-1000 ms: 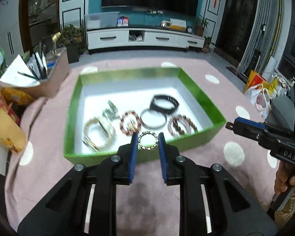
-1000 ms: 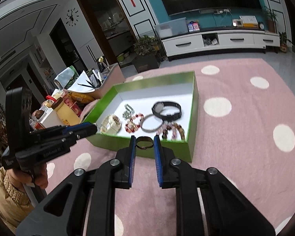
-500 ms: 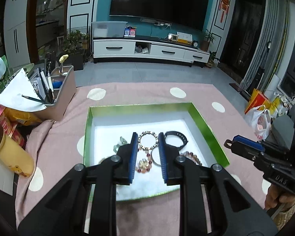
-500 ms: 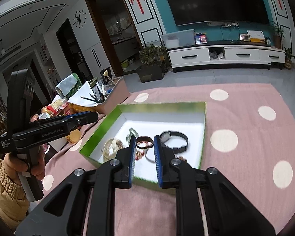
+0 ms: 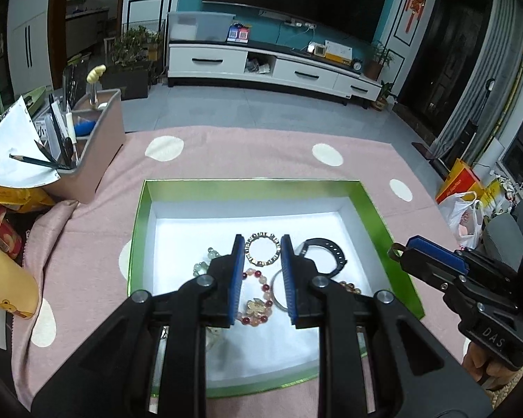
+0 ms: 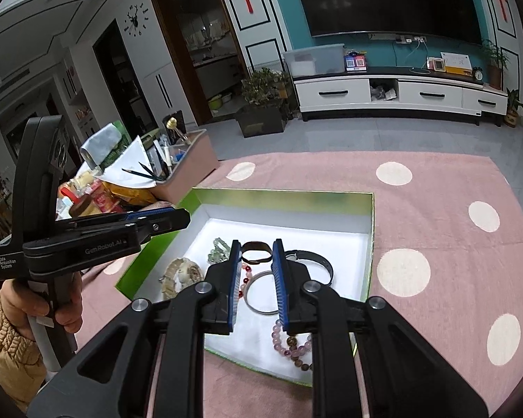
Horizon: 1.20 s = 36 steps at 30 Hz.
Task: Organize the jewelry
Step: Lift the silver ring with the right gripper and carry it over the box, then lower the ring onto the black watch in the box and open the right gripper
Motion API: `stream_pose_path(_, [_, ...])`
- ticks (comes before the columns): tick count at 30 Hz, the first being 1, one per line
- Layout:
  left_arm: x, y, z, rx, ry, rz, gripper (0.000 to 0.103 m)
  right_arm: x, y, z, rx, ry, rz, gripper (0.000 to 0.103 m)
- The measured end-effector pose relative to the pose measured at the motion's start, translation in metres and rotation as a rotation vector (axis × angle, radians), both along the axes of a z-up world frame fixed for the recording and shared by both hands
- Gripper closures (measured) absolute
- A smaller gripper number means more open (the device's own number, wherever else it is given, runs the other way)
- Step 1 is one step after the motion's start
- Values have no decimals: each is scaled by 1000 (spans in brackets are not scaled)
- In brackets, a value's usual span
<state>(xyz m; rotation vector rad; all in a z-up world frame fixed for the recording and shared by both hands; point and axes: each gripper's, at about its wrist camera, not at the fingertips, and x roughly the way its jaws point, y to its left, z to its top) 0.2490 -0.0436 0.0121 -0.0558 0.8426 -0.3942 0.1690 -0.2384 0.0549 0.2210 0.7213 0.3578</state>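
Bracelet [image 5: 262, 253], gold-and-dark segmented ring, sits pinched in left hand-held gripper [image 5: 262, 251].

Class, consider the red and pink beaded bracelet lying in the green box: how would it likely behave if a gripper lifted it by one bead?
The beaded bracelet would probably sag, since it is separate strung beads. The round, glossy beads may slip between pads. It looks light.
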Motion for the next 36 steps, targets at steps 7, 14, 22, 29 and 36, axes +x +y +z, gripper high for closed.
stream_pose_path(7, [13,1,-21,24,42,20,83,17,-2,-18,-24,41,-15,85])
stream_pose_path(14, [23,-1,-39,41,79,26,83,33,-2,-34,-40,85,-29,85])
stream_pose_path(22, [30,-3,-52,57,104,26,83,43,-1,-52,-57,127,-38,85])
stream_pose_path(29, [34,-7,-60,65,114,23,83,46,0,-60,-66,143,-42,85])
stream_pose_path(36, [37,-10,-62,67,119,22,82,49,2,-60,-81,144,-42,85])
